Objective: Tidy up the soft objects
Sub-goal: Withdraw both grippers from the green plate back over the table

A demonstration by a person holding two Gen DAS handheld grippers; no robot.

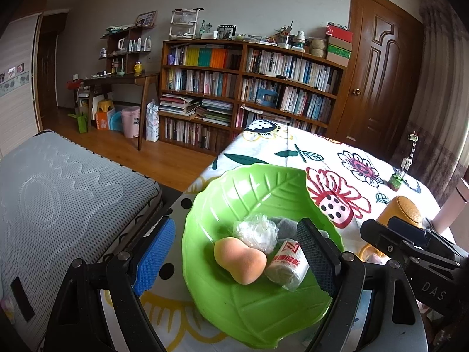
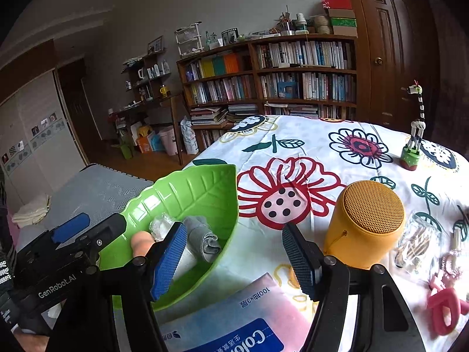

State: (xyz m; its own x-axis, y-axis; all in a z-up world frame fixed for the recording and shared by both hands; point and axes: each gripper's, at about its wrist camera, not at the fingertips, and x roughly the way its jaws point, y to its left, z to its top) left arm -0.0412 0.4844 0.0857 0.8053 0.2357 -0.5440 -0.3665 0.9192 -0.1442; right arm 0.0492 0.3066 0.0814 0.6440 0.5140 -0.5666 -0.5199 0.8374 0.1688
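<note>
Orange sponge (image 1: 239, 259) lies in green bowl (image 1: 252, 314) between left hand-held gripper's (image 1: 234, 261) spread fingers.

Far half of green leaf dish (image 1: 258, 187) bare, free to enter; near half filled by sponge (image 1: 240, 259), bandage roll (image 1: 288, 264), plastic wad (image 1: 258, 231); yellow speaker (image 2: 366, 223) blocks desk (image 2: 307, 149) right of dish; floral cloth between them clear; tissue pack (image 2: 234, 319) occupies near edge.

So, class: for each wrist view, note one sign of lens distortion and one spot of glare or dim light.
Left wrist view: the bookshelf and door bow outward, corners go black; soft sheen on the green leaf dish. Right wrist view: bookshelf curves likewise; bright glare patches on the dish's rim; the door side is dim.
</note>
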